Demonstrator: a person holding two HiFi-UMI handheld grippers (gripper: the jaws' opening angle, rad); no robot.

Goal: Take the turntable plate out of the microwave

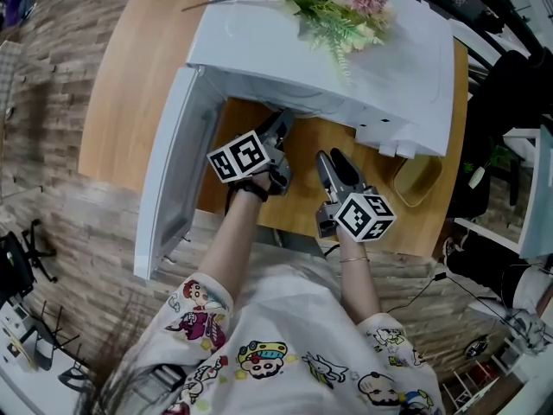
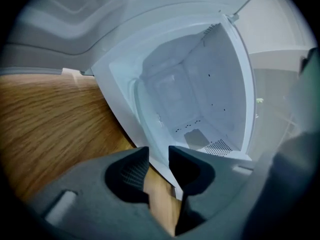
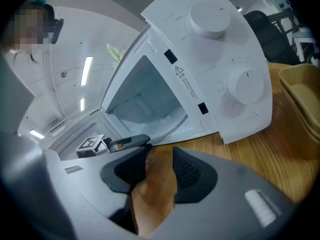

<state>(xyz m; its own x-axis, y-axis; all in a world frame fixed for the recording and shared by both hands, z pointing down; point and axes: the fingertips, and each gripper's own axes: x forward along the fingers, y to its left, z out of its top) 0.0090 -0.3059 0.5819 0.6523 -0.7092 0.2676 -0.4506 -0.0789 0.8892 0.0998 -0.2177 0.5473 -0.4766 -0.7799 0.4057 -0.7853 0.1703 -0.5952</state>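
The left gripper (image 2: pixel 158 152) has its jaws spread and empty, just before the open microwave (image 2: pixel 220 84); the right gripper (image 3: pixel 161 152) is spread too, above the table (image 3: pixel 260 149). The turntable plate (image 2: pixel 142 104) shows only as a faint clear rim on the cavity floor.

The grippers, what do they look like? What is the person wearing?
The left gripper and the right gripper are grey with dark ribbed pads. Each carries a white cube with black square markers. The person wears a white cartoon-print shirt, a black strap on the left wrist and a thin bracelet on the right.
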